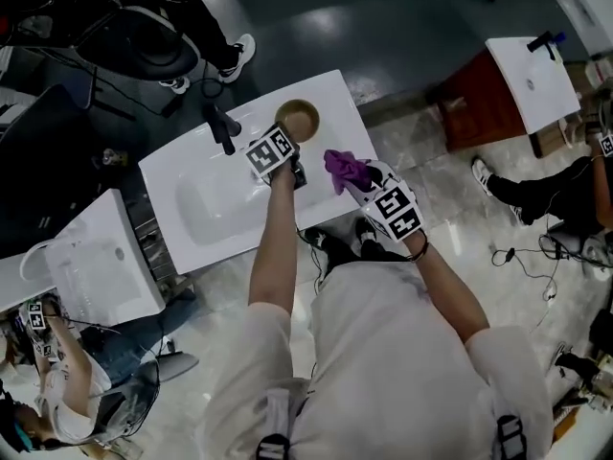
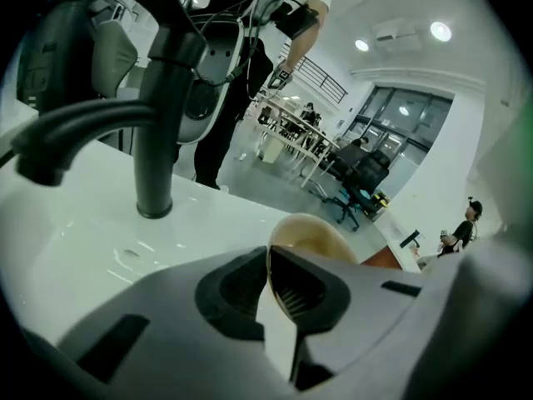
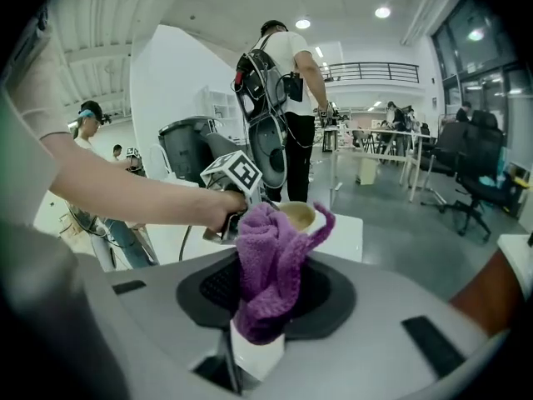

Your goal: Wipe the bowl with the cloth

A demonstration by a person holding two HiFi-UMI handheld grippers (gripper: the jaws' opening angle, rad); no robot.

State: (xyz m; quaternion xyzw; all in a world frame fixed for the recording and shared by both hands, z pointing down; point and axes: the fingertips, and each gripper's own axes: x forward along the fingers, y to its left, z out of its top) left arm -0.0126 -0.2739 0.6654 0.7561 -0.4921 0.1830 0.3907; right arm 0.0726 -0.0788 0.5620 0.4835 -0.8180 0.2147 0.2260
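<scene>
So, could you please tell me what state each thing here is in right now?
bowl: open side up, looks empty, gripped at its rim.
cloth: bunched up, held clear of the bowl.
left tool: shut on the bowl's rim.
right tool: shut on the cloth.
faucet: no water seen running.

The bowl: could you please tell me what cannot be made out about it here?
Head view: bowl too small to show dirt inside.
Left gripper view: the left hand-held gripper hides its lower half.
Right gripper view: the purple cloth covers part of it.
</scene>
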